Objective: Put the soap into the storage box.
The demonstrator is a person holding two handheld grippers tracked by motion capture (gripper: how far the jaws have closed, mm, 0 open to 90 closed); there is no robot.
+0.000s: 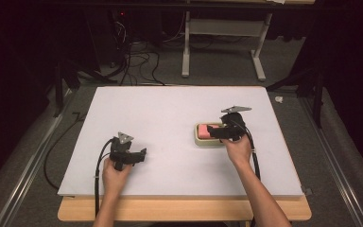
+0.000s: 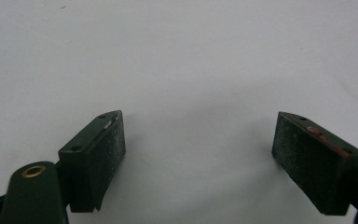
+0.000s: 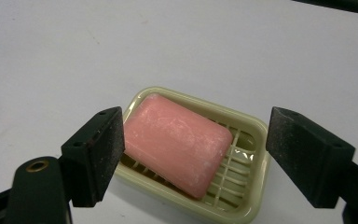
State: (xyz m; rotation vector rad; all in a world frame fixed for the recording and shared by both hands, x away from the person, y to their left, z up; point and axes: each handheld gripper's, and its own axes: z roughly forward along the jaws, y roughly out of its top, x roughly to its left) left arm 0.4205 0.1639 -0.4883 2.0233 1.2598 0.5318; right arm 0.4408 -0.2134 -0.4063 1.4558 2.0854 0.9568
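The pink soap bar lies inside the cream soap dish. The right gripper hovers just above the dish, jaws spread, gripping nothing. To grip well, I would straddle the bar's narrow width and lower squarely before squeezing; the left gripper rests spread, well apart from the dish.

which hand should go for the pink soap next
Right. The right gripper hangs directly over the pink soap in its dish, jaws open astride it. The left gripper sits apart over bare table.

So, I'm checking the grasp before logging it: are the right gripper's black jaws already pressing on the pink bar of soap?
No: the right gripper has its jaws apart, the pink bar of soap lying free in the pale green slatted soap dish.
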